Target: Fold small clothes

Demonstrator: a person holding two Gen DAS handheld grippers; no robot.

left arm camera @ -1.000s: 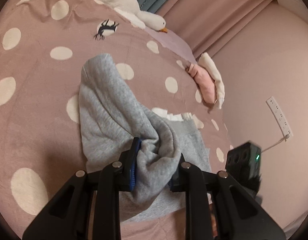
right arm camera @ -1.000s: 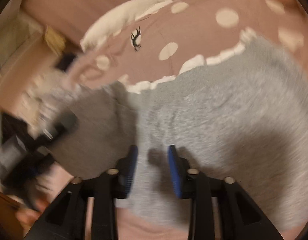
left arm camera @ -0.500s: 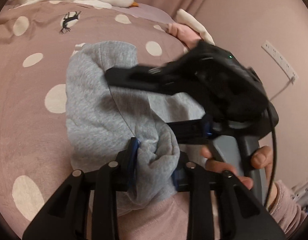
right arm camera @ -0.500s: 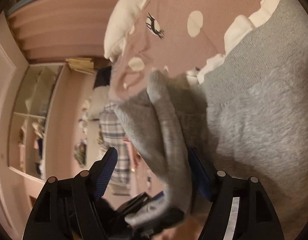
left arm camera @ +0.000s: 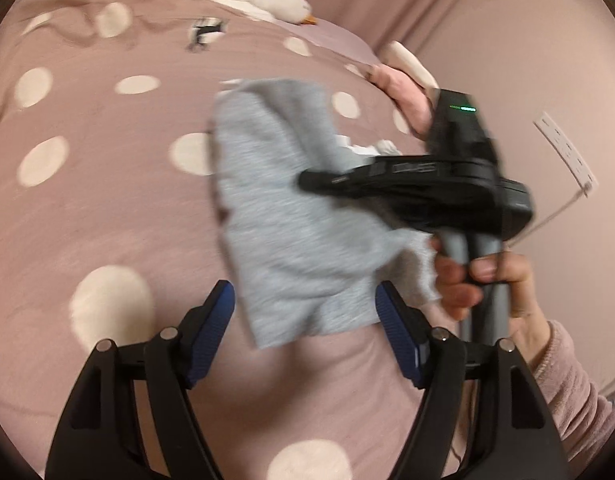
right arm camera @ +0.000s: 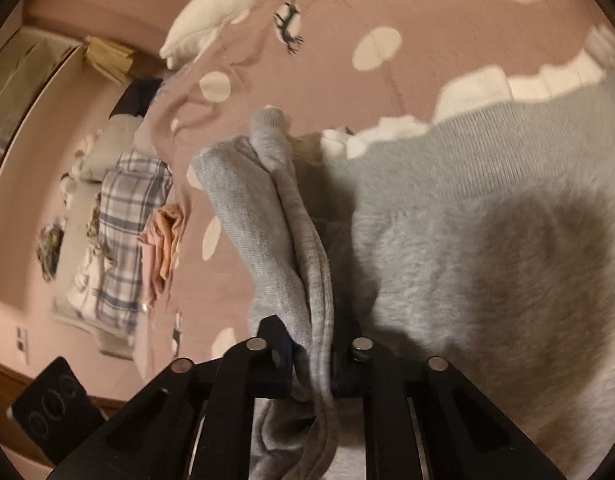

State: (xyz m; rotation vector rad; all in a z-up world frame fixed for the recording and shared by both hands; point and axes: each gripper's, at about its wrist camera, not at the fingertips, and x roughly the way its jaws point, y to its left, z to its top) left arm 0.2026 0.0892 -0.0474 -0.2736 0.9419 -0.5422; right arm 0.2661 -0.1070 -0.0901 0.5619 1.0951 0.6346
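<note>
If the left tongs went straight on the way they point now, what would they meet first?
Most likely the grey garment, whose near edge lies between the opening left tongs without touching the pads. The right tongs cross above it farther on; depth is unclear.

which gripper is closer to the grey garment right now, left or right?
Right. The right gripper is clamped on a bunched fold of the grey garment. The left gripper is opening, pads apart on either side of the garment's near edge, not pressing it.
</note>
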